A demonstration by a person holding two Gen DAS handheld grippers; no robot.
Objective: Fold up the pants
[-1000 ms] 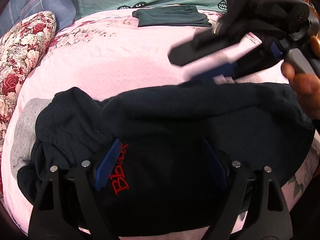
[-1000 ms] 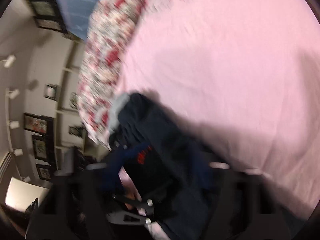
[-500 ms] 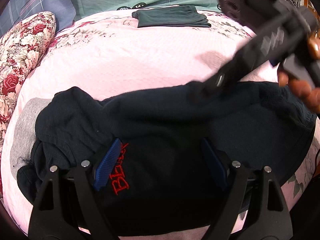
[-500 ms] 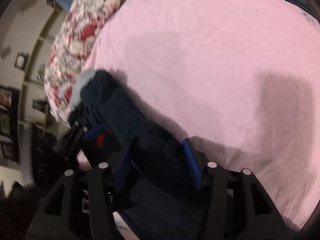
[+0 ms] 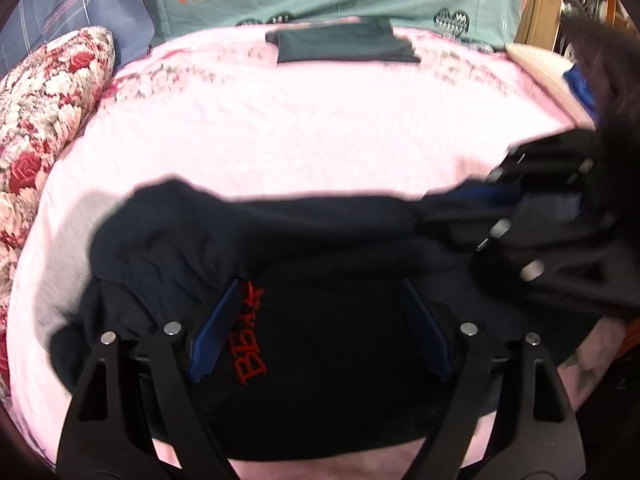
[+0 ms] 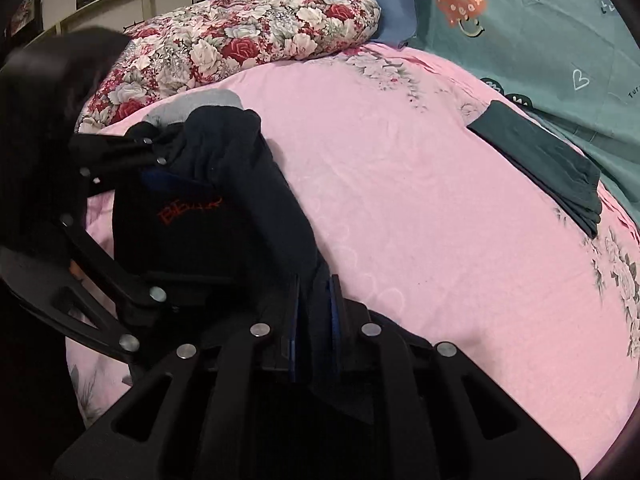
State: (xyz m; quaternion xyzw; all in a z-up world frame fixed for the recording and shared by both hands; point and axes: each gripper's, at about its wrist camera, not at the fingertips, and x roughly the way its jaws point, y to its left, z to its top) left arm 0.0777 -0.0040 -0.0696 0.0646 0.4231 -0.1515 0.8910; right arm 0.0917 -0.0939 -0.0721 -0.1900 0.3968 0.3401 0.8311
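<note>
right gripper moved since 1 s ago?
Yes. In the left wrist view the right gripper has dropped from above the pink bedsheet onto the far edge of the dark pants, now shut on that edge.

A pink bed (image 6: 420, 240) carries dark pants (image 6: 224, 216), a folded green garment (image 6: 536, 160) beyond, and a floral pillow (image 6: 248, 36).
</note>
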